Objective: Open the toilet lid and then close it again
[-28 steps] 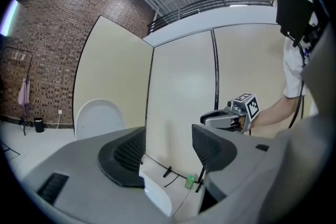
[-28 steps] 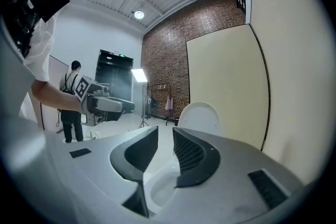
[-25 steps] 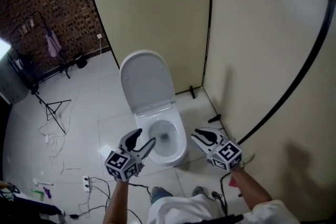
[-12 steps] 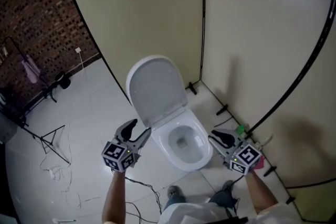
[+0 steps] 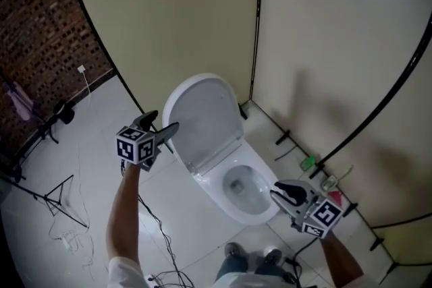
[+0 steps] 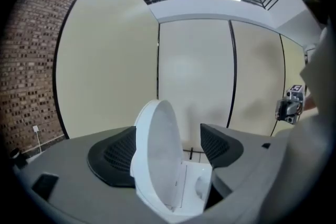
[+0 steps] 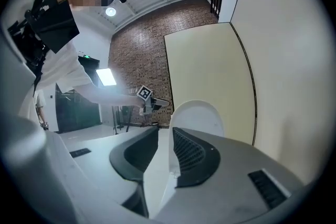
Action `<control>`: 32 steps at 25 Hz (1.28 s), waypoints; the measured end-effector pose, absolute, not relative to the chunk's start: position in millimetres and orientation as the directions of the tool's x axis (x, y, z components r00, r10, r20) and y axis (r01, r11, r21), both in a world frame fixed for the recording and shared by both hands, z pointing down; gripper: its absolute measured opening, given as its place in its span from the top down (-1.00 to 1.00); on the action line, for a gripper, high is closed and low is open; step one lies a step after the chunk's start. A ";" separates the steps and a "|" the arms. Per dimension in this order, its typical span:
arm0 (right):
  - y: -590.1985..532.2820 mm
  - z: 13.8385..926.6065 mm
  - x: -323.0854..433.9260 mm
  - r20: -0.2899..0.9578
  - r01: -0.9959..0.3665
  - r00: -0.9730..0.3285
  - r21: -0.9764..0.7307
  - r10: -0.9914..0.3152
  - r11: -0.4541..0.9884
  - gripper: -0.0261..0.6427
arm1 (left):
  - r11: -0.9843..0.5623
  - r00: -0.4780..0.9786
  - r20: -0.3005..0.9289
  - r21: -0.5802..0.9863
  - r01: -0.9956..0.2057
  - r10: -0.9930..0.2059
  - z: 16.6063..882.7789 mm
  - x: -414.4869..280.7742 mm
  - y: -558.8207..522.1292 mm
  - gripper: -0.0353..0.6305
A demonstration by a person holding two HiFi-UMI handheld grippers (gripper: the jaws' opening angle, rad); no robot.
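The white toilet's lid (image 5: 202,114) stands raised against the cream partition, with the bowl (image 5: 246,189) uncovered below it. My left gripper (image 5: 165,121) is at the lid's left edge. Its jaws have just been opening and stand wide. In the left gripper view the lid (image 6: 157,160) sits edge-on in line with the gap of the left gripper (image 6: 169,139), and no pad presses on it. My right gripper (image 5: 275,189) hovers by the bowl's right side, shut and holding nothing. In the right gripper view, the right gripper (image 7: 165,134) points at the lid (image 7: 197,115).
Cream partition panels (image 5: 324,30) with black strips close in the back and right. A brick wall (image 5: 34,23) and a stand (image 5: 50,202) with cables lie to the left. Small green (image 5: 309,163) and pink (image 5: 335,199) items sit by the right partition. My shoes (image 5: 233,253) are in front of the bowl.
My left gripper has travelled from the bowl's front left up to the lid's left edge, and its jaws have widened. The right gripper slid along the bowl's right side.
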State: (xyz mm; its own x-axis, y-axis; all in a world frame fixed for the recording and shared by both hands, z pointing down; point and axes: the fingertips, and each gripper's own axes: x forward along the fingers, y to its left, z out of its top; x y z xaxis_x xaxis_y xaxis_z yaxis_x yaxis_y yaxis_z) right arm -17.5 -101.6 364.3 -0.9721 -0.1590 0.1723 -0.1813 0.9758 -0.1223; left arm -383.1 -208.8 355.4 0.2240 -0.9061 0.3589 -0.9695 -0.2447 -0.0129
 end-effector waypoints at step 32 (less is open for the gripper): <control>-68.1 436.2 97.3 0.208 -0.186 -0.969 -0.279 -0.130 0.942 0.66 | -0.504 0.272 0.545 -0.335 -0.796 -0.793 456.3 -138.4 -152.8 0.30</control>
